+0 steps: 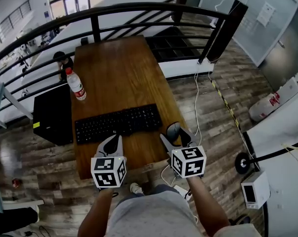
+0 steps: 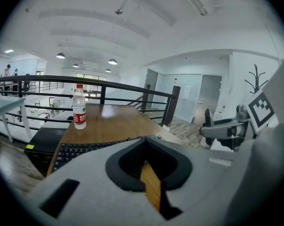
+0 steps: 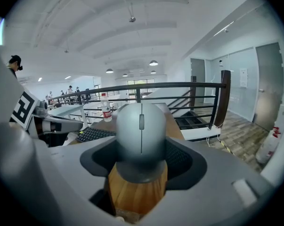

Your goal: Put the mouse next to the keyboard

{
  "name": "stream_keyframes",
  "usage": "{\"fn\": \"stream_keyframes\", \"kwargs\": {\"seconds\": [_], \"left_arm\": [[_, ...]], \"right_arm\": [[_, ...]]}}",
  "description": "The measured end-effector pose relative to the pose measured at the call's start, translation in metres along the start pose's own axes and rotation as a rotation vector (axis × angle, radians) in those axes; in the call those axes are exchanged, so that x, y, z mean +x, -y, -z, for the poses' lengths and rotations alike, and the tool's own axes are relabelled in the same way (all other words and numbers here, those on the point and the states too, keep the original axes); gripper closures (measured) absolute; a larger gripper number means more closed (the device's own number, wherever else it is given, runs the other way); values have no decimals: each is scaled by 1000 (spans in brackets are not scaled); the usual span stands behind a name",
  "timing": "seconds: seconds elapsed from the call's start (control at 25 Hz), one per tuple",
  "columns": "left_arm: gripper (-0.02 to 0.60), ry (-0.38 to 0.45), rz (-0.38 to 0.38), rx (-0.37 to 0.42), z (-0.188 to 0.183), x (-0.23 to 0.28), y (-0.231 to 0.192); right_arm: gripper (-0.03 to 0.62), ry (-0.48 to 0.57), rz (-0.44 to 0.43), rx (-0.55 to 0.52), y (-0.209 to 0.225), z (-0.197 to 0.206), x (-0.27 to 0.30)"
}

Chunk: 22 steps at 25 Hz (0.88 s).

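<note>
Right gripper view: mouse (image 3: pixel 141 126) sits squarely between the jaws, scroll wheel facing the camera, bare wood showing beneath it.
Right gripper (image 1: pixel 174 135): jaws parted to the width of the mouse and seemingly pressed against both its flanks; a hold, as far as can be judged.
Left gripper (image 1: pixel 111 143): jaws drawn together to a thin slit, nothing in them; hangs over the near table edge in front of the keyboard.
Mouse, position: on the table (image 1: pixel 119 68), just beyond the right end of the keyboard (image 1: pixel 118 124), near it but not touching.
Mouse, long axis: runs away from the person, in line with the right jaws and across the keyboard's length.
Key relation: keyboard lies to the left of the held mouse; the right hand is the nearer one, so any last nudge would go leftward.
Materials: mouse is smooth, rounded, grey, probably slippery; keyboard is flat, black, low-profile; table is glossy brown wood.
Also present: clear plastic bottle (image 1: pixel 76 84) with red cap, upright, well behind the keyboard.
</note>
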<state>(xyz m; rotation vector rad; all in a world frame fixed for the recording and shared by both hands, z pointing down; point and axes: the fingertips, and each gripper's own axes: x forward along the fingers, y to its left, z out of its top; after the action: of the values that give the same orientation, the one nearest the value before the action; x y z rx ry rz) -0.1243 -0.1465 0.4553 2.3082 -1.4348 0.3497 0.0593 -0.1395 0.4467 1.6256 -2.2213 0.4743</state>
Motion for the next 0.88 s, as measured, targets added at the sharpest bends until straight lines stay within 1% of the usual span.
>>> {"fn": "stream_keyframes", "kwargs": {"seconds": [0.2,0.36,0.48,0.68,0.88], "left_arm": [[586,-13,14,1,0,14,-3],[586,-23,11,-11,3,29,-5],[586,-32,-3,-15,1,48,-10],[586,-45,-53,-41,-4,80,-21],[586,-73,-64,-46,-6,111,-22]], "right_arm": [[295,-32,27,6,13,6,14],[295,-67,30,17,29,12,32],[295,-95,26,26,45,14,52],[295,-164,13,44,70,23,87],[295,-246,7,44,90,37,117]]}}
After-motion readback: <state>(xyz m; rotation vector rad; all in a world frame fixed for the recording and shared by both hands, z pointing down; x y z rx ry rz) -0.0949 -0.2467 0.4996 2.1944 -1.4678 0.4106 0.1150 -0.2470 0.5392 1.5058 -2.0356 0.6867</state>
